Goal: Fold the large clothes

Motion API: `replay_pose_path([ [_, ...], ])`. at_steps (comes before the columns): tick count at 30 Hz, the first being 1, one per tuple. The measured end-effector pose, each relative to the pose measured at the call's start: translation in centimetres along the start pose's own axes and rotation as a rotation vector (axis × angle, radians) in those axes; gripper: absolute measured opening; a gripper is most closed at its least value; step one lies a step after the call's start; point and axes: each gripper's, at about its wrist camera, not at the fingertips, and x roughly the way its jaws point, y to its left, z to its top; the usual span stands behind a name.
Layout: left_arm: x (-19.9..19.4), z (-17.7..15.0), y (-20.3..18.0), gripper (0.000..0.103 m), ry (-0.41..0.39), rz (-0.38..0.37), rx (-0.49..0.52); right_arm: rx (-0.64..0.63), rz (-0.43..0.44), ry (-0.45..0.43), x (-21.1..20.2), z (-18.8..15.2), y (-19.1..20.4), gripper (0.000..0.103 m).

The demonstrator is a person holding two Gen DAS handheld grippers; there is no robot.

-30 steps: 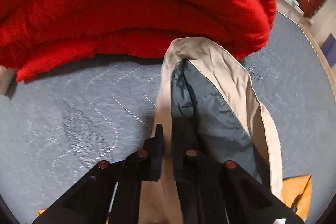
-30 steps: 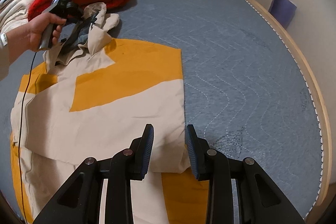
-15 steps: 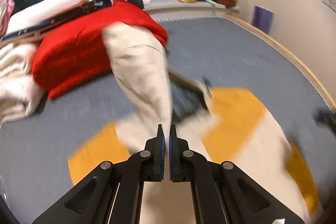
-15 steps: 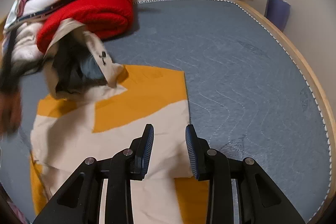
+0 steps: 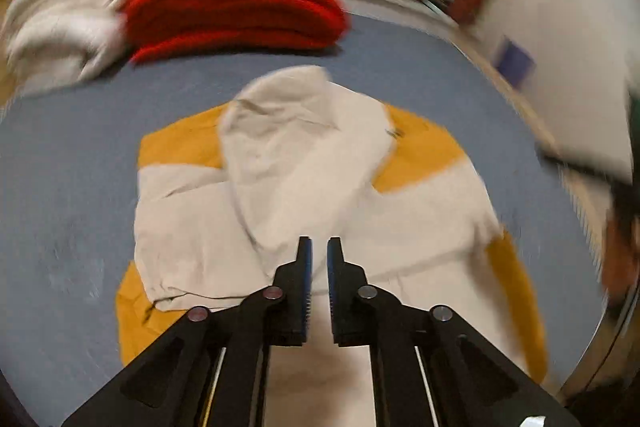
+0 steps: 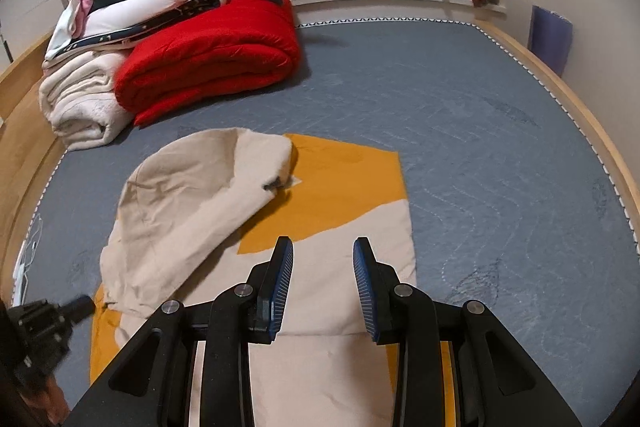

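Hood's flopped down onto the beige-and-orange jacket, this side of the red blanket. Left gripper just cracked open, empty; right gripper half-open, empty. Next I'd grab the jacket's hem and fold.

beige and mustard-yellow garment on grey-blue quilted bedcover, red blanket behind

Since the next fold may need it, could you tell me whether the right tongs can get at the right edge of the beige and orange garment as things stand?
Probably yes. The right tongs hang open just above the garment, and its right edge lies flat on the grey bed cover with nothing on or beside it.
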Motion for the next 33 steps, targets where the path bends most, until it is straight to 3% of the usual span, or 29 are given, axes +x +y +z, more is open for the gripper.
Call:
replay_pose_path([
  [3,3.2,1.5,4.0,0.032,0.043,-0.013,-0.148,-0.010,0.008,0.007,0.1,-0.5,0.4,0.033],
  [8,8.7,0.8,7.9,0.033,0.143,-0.052,-0.301,-0.026,0.054,0.033,0.9,-1.1,1.5,0.033],
  [15,12.1,1.0,7.6,0.031,0.134,-0.097,-0.369,-0.041,0.075,0.065,2.6,-1.4,2.1,0.033],
  [17,12.6,1.4,6.8,0.020,0.128,-0.088,-0.340,-0.041,0.075,0.074,3.1,-1.5,2.2,0.033],
  [18,12.6,1.7,6.5,0.004,0.122,-0.083,-0.305,-0.039,0.077,0.081,3.5,-1.4,2.1,0.033],
  [22,9.4,4.1,4.8,0.001,-0.005,0.040,-0.154,0.003,0.100,0.106,4.8,-1.1,1.5,0.033],
  [23,7.5,5.0,3.9,0.001,-0.072,0.115,-0.098,0.016,0.103,0.109,5.0,-1.0,1.3,0.033],
  [25,5.2,5.7,1.5,0.001,-0.183,0.236,0.043,0.041,0.113,0.112,5.4,-0.8,1.0,0.033],
  [26,3.6,5.6,-1.3,0.000,-0.271,0.295,0.189,0.051,0.118,0.113,5.6,-0.8,0.9,0.033],
  [27,3.0,5.0,-3.3,0.000,-0.309,0.280,0.277,0.054,0.122,0.113,5.7,-0.8,0.9,0.033],
  [28,2.9,4.2,-5.0,0.000,-0.310,0.212,0.338,0.055,0.126,0.113,5.8,-0.8,0.9,0.033],
  [29,3.5,3.3,-6.4,0.000,-0.259,0.107,0.379,0.054,0.128,0.113,6.0,-0.8,1.0,0.033],
  [31,6.0,1.4,-8.2,0.001,-0.085,-0.090,0.408,0.054,0.142,0.104,6.1,-0.8,1.1,0.033],
  [32,8.4,-0.4,-9.2,0.002,0.064,-0.176,0.418,0.059,0.158,0.100,6.1,-0.8,1.2,0.033],
  [33,10.3,-1.9,-9.9,0.004,0.166,-0.183,0.432,0.063,0.170,0.098,6.1,-0.8,1.2,0.033],
])
